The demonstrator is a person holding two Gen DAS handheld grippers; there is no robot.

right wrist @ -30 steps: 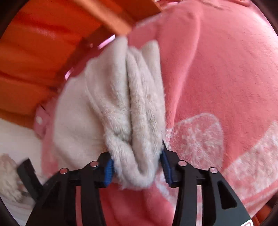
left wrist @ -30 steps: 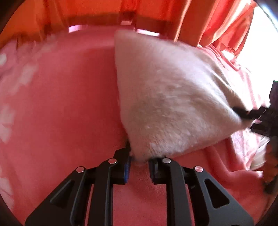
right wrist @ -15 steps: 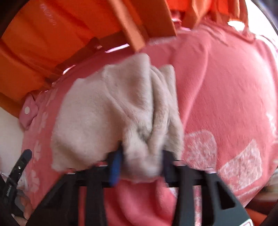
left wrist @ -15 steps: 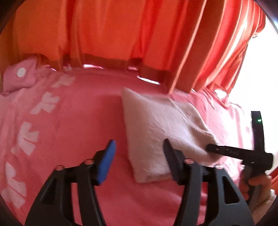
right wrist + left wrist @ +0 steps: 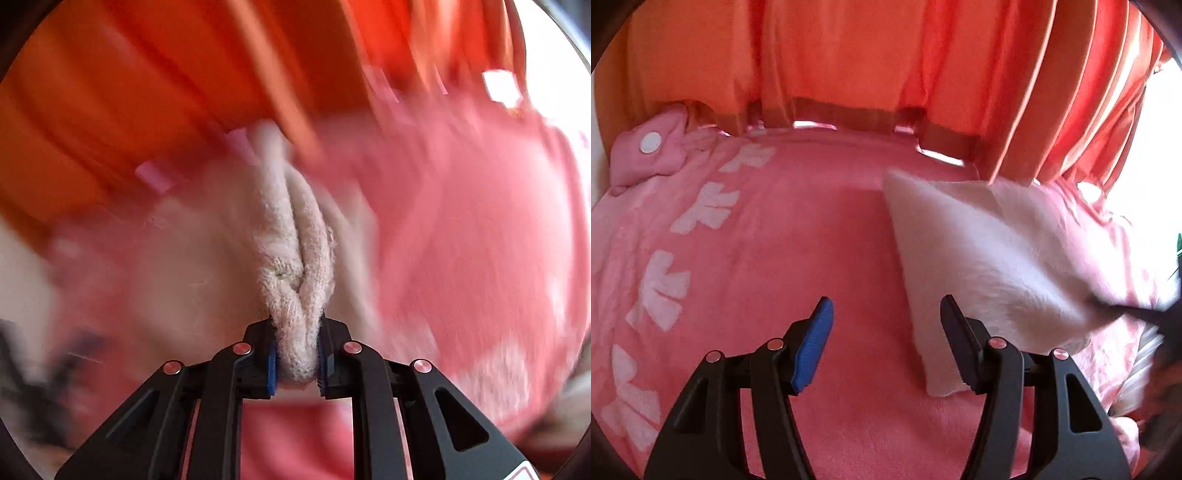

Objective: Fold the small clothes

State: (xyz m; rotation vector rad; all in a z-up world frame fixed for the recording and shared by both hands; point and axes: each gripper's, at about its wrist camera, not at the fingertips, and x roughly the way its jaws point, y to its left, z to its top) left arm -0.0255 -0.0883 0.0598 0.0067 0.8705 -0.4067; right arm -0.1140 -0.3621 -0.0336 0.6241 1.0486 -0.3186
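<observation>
1. Pinching a bunched edge of the cream fleece garment [image 5: 295, 266], the right gripper [image 5: 296, 363] has just been closing, and its blue pads now squeeze the gathered fabric between them.
2. Folded flat into a roughly square shape, the garment [image 5: 990, 266] lies on the pink blanket [image 5: 798, 240], on the right of the left wrist view.
3. Empty, the left gripper [image 5: 886, 317] stands with its jaws spread apart, above the blanket just beside the garment's near left corner.
4. White bow-shaped prints run along the blanket's left side.
5. Orange curtains [image 5: 849, 55] hang behind the blanket's far edge.
6. Motion blur smears most of the right wrist view.
</observation>
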